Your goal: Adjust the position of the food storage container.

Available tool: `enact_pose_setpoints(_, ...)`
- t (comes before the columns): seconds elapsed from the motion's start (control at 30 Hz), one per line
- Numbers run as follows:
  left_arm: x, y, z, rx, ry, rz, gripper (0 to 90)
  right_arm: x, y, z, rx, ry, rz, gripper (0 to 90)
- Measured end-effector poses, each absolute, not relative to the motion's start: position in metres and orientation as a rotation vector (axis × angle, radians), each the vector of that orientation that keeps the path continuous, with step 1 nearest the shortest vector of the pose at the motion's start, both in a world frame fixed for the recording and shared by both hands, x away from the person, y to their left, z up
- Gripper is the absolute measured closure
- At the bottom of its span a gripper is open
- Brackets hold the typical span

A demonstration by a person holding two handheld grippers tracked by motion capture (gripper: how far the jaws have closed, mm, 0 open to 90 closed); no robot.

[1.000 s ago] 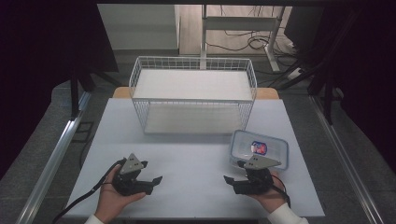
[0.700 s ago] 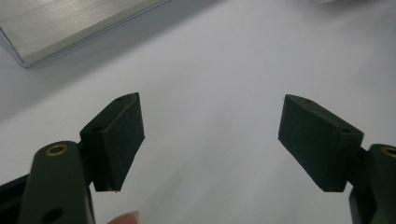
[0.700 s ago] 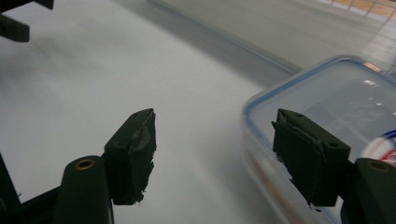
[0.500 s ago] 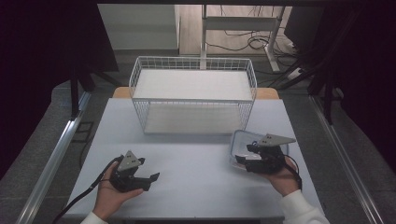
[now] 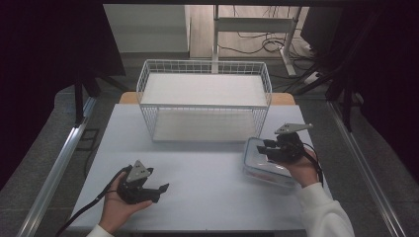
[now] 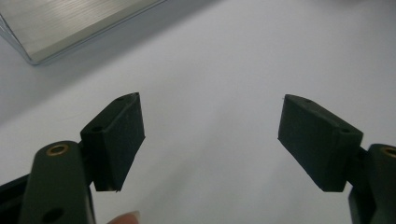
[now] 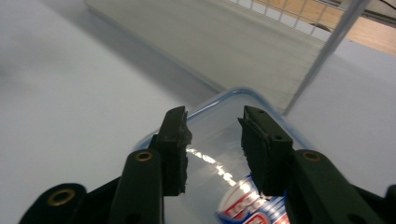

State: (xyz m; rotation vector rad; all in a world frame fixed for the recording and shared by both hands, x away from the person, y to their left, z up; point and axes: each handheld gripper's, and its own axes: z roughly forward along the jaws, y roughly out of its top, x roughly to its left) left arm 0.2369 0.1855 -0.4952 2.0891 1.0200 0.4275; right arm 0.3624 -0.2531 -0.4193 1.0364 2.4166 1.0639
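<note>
**A:** Why is the right tool [image 5: 269,150] sitting where it is, at the right of the frame?

**B:** It hangs over the clear plastic box [image 5: 257,160] with the blue-edged lid, which lies on the white counter [image 5: 207,173] just beside the lower right corner of the wire basket [image 5: 205,101]. In the right gripper view its jaws are parted by a modest gap with nothing between them, pointed down over the lid. I'd judge the hand is lining up to take the box, perhaps by its rim or lid.

**A:** And the left tool [image 5: 157,190]?

**B:** Low in the left of the frame, resting in the person's palm near the counter's front edge, well apart from the box. Its jaws stand wide open over bare counter in the left gripper view, holding nothing. It looks parked, waiting.

**A:** What's in the containers?

**B:** Under the lid there's something with a red, white and blue label [image 7: 247,207], blurred in the right gripper view; I can't tell what it is. The basket holds nothing I can see on either of its white shelves.
</note>
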Motion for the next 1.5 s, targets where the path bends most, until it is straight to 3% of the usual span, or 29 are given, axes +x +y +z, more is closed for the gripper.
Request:
enact_pose_setpoints(0.17, 0.238, 0.184, -0.497, 2.107, 1.02, 0.434, 22.5, 0.389, -0.258, -0.424, 1.072, 2.41, 1.018, 69.6)
enact_pose_setpoints(0.37, 0.237, 0.185, -0.497, 2.121, 1.018, 0.445, 22.4, 0.418, -0.265, -0.435, 1.105, 2.413, 0.928, 87.4)
enact_pose_setpoints(0.9, 0.238, 0.184, -0.499, 2.127, 1.023, 0.434, 22.3, 0.439, -0.261, -0.45, 0.977, 2.493, 0.707, 89.0)
enact_pose_setpoints(1.5, 0.237, 0.185, -0.499, 2.132, 1.021, 0.418, 22.1, 0.402, -0.231, -0.443, 0.793, 2.616, 0.682, 88.9)
